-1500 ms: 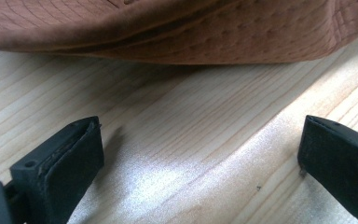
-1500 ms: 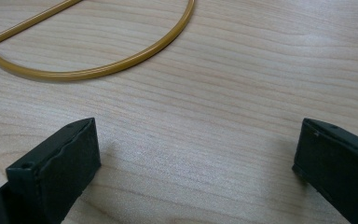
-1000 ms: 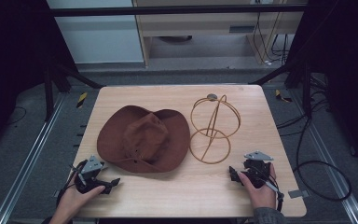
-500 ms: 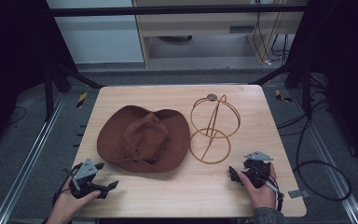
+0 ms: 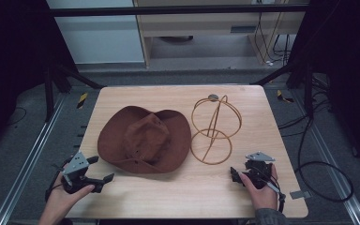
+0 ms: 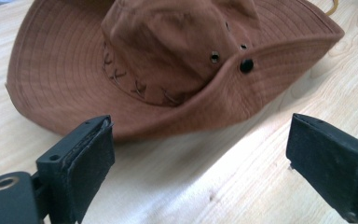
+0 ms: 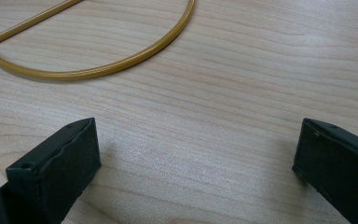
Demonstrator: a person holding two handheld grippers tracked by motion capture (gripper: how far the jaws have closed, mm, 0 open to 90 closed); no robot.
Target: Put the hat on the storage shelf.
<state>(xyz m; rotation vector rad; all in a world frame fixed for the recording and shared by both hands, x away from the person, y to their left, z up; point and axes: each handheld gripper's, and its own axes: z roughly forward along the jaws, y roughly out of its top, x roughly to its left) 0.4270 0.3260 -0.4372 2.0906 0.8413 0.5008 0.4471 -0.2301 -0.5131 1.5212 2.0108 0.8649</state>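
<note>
The brown hat [image 5: 144, 139] lies on the worktop [image 5: 178, 197], beside the gold wire stand [image 5: 214, 129]. The left gripper [image 5: 99, 169] points at it, fingers apart. The right gripper [image 5: 234, 174] has fingers apart too.

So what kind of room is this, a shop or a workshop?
Probably a lab or recording bench rather than a shop: a bare wooden table set in a dark metal frame, loose cables on the grey floor, and only a brown hat and a wire hat stand laid out.
</note>
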